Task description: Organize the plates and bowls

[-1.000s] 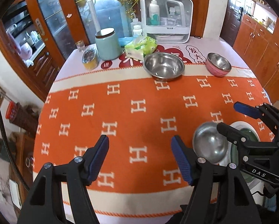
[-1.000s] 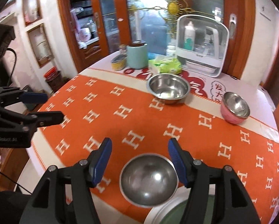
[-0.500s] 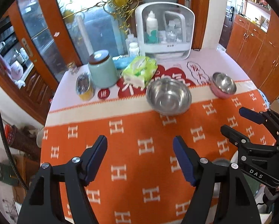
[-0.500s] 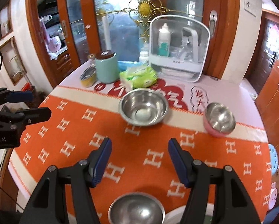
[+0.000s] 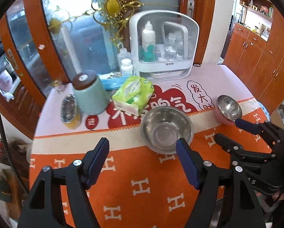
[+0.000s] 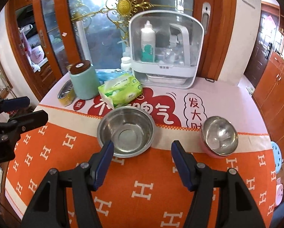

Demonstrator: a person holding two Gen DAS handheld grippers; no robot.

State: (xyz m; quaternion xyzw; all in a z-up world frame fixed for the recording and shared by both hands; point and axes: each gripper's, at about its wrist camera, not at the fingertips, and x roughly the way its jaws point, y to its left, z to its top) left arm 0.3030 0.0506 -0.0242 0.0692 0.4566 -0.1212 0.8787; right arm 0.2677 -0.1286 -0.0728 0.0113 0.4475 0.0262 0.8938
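Both claws are hanging above the tabletop [image 6: 161, 199], which is wearing an orange cloth with white H letters, and both are standing released with nothing between their blue pads. The left claw [image 5: 142, 161] is pointing down at the cloth, and its right pad is overlapping in the picture the near rim of the large steel bowl [image 5: 166, 129]. The right claw [image 6: 141, 161] is hanging in front of this same large steel bowl [image 6: 125, 133], with its left pad overlapping the near left rim of the bowl. The large steel bowl is sitting upright and empty on the pale stripe of the cloth, and I am taking it as the landmark. To the right of it, well apart, the small pink bowl with steel lining [image 6: 218, 136] is standing near the edge of the tabletop. Just behind the large bowl the green tissue pack [image 6: 120, 90] is lying, and behind and left of the bowl the mint-green canister with brown lid [image 6: 83, 81] is standing. Farther behind the bowl, the white storage box with clear window [image 6: 165, 51] is standing against the wooden door frame.
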